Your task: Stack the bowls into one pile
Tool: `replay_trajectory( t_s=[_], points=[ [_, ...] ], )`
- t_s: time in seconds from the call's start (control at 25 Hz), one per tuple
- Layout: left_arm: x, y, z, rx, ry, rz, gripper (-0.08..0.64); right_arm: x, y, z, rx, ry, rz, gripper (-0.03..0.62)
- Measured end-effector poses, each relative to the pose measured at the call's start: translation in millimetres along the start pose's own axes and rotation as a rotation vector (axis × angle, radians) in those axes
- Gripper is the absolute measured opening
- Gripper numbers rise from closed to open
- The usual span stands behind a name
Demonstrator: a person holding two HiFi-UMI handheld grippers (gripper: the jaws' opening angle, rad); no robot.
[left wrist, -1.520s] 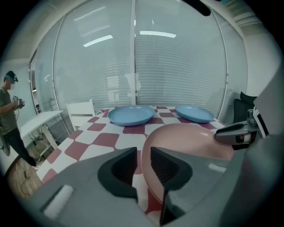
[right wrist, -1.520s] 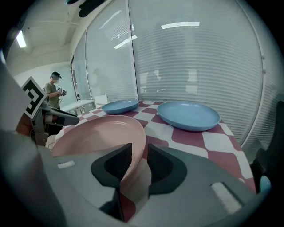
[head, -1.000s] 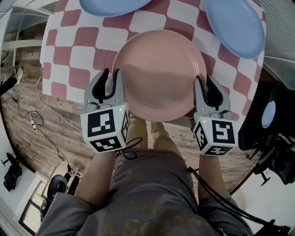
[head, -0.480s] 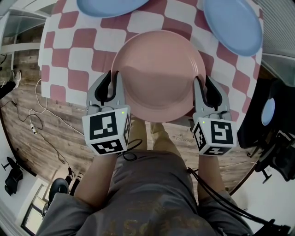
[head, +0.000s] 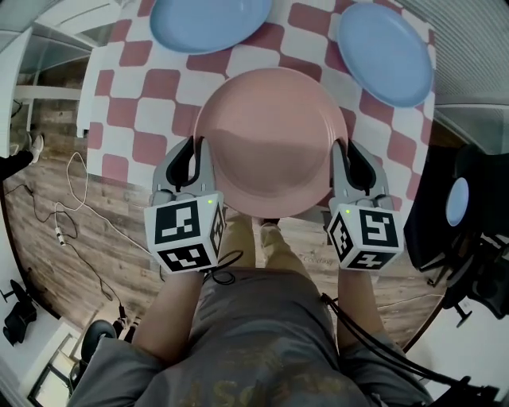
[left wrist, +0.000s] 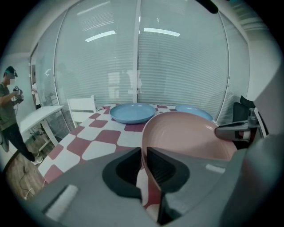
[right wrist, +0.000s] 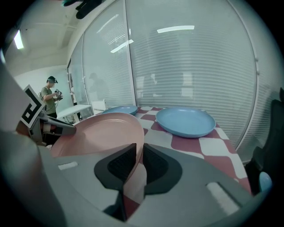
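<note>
- The left gripper (head: 193, 151), grey with a marker cube, has its fingers (left wrist: 123, 173) clamped on the left rim of the bowl it carries; the left gripper view shows the rim pinched between the dark pads.
- A wide, shallow light-blue bowl (head: 211, 20) sits at the far left of the red-and-white checked tabletop (head: 147, 103), untouched.
- The large, shallow pink bowl (head: 270, 139) hangs between the two grippers over the near edge of the tabletop. It seems to be carried by its rim and not resting on the cloth.
- A second shallow light-blue bowl (head: 386, 52) lies at the far right, well apart from the first.
- The right gripper (head: 347, 151) has just been closing its fingers (right wrist: 123, 167). The right gripper view shows them gripping the pink bowl's right rim.
- The step in hand looks like carrying the pink bowl, with both grips now set.
- The next move calls for keeping the bowl level, taking it over one blue bowl, centring it, lowering it until it nests, and only then letting both rims go.
</note>
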State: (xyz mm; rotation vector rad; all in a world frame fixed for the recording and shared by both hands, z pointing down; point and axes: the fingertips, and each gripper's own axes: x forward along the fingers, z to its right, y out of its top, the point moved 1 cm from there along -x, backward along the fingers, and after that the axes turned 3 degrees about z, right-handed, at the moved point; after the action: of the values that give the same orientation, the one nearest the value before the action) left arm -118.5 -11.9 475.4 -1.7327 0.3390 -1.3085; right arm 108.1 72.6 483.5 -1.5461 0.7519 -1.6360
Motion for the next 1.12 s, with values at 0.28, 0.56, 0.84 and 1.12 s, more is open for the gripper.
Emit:
replay_trajectory(
  t_s=[0.28,0.56,0.84,1.12],
  points=[
    [-37.4,51.6,-10.1,0.007,0.013,0.069,0.043,-22.0,67.5,-12.6,-0.053,0.003,0.107,0.063],
    [-84.2,77.5,-17.0,0.012,0.055,0.115,0.043,-53.5,103.4,-32.2,-0.086,0.037,0.155,0.063],
    [-109.6,84.1,-23.1,-0.009,0.085,0.142,0.043,-66.5,119.9,-45.6,-0.118,0.077,0.183,0.063],
    [-124.2,85.6,-34.3,-0.037,0.12,0.158,0.043,-70.7,131.5,-60.6,-0.143,0.117,0.205,0.063]
  ],
)
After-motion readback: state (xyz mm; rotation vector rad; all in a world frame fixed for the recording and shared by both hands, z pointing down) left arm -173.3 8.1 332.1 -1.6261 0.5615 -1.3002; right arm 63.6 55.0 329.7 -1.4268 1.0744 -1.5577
